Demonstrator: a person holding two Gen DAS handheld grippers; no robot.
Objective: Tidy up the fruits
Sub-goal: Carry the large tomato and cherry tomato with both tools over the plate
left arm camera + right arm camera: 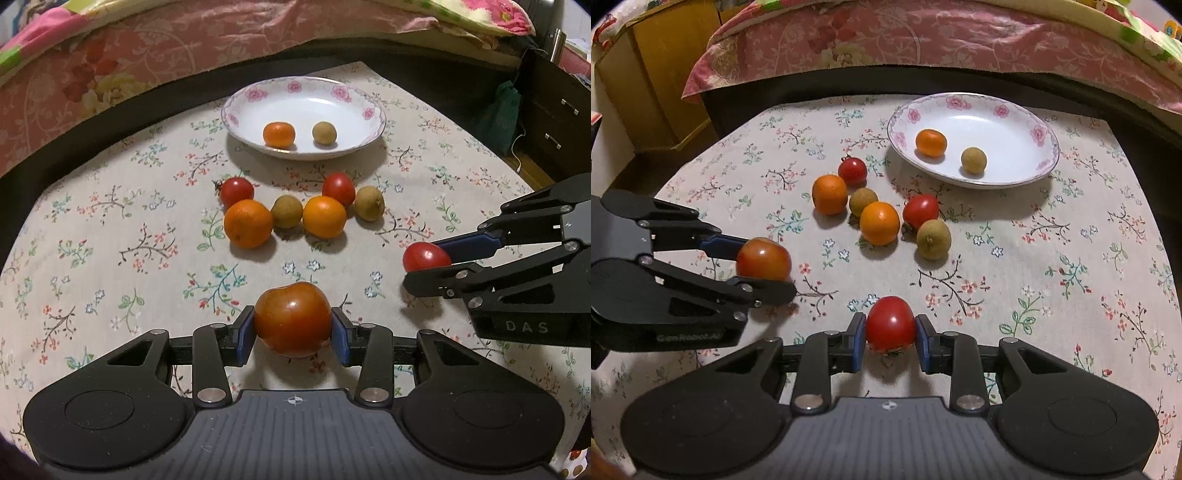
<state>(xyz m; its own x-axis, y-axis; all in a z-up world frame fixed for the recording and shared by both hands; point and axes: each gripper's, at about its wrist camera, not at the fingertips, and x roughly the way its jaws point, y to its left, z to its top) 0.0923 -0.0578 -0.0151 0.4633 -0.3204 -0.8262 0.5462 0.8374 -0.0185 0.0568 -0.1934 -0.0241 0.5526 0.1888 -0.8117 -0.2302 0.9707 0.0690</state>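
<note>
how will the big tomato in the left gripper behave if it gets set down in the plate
The big tomato looks round and glossy, so it would probably roll toward the middle of the shallow plate. Its skin seems thin; the left gripper squeezing harder might bruise it.

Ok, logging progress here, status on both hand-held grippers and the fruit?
Left hand-held gripper shut on tomato. Right hand-held gripper shut on cherry tomato. Plate holds two fruits; six on cloth. Path clear.

- Warm, fairly dim indoor light from above; soft shadows fall toward the camera beneath the fruit.
- Small glare spots on the plate (236, 110) and tomatoes.
- Strong fisheye bending, dark corners, and slight softness at the edges.
</note>
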